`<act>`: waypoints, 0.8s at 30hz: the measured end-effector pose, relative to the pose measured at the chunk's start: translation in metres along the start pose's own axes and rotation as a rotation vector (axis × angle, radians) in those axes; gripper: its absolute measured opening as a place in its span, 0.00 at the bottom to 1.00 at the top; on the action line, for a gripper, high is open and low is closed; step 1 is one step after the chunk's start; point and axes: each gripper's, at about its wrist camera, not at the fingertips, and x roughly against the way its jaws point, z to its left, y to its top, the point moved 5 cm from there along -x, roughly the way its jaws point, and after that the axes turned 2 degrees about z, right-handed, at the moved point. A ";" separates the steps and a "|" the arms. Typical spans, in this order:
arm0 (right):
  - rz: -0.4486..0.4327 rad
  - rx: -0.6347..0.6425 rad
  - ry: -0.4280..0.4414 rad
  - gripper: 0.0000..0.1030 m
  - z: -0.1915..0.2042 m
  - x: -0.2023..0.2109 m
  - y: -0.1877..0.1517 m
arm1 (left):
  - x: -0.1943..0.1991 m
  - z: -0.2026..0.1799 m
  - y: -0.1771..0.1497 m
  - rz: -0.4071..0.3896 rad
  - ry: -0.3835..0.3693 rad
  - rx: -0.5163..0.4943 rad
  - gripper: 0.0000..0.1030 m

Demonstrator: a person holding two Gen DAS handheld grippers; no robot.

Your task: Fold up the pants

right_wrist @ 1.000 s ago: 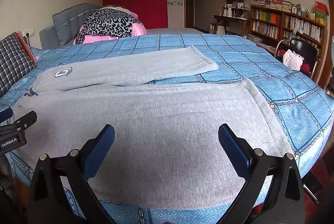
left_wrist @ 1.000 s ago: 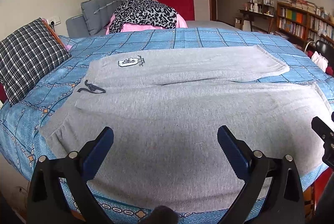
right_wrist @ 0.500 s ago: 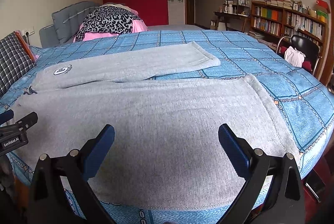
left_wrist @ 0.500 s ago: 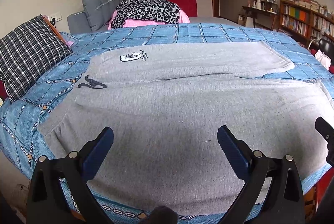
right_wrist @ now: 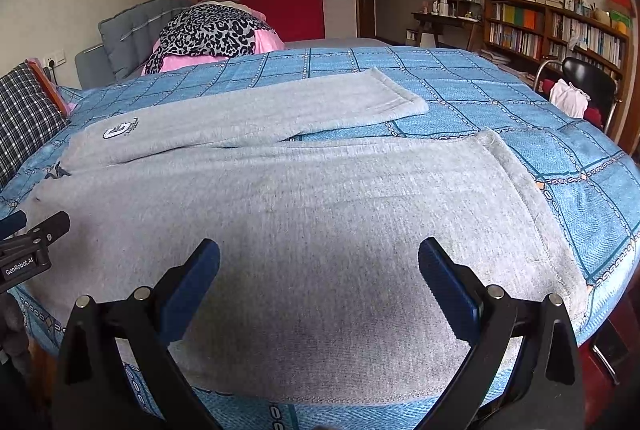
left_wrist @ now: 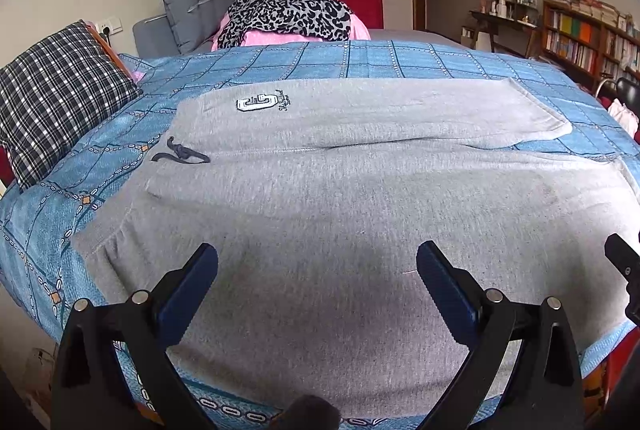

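Grey sweatpants (left_wrist: 352, 197) lie spread flat on the blue bedspread, waistband to the left, both legs running right. The far leg carries a white logo patch (left_wrist: 256, 104); a dark drawstring (left_wrist: 180, 154) sits by the waist. My left gripper (left_wrist: 316, 270) hovers open just above the near leg close to the waist end, nothing between its blue pads. In the right wrist view the same pants (right_wrist: 320, 213) fill the foreground, and my right gripper (right_wrist: 318, 270) is open above the near leg toward its cuff (right_wrist: 532, 213). Each gripper's tip shows at the edge of the other's view.
The bed (left_wrist: 400, 57) has a plaid pillow (left_wrist: 60, 93) at left and a leopard-print and pink heap (left_wrist: 288, 13) at the head. A bookshelf (right_wrist: 556, 29), a desk and a black chair (right_wrist: 588, 77) with white cloth stand to the right. The bed's near edge lies right under the grippers.
Both grippers have moved slightly lower and closer to the near pant leg, staying open. The pants have not shifted.
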 end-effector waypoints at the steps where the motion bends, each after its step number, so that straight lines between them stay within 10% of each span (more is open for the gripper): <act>1: 0.003 0.000 0.001 0.97 0.000 -0.001 0.000 | -0.001 0.001 0.000 0.003 0.000 0.002 0.95; 18: 0.009 -0.007 -0.024 0.97 -0.018 -0.022 0.019 | -0.033 0.064 0.031 0.031 0.088 0.080 0.95; 24: 0.025 -0.044 -0.005 0.97 -0.030 -0.030 0.033 | -0.047 0.083 0.060 0.088 0.001 0.060 0.95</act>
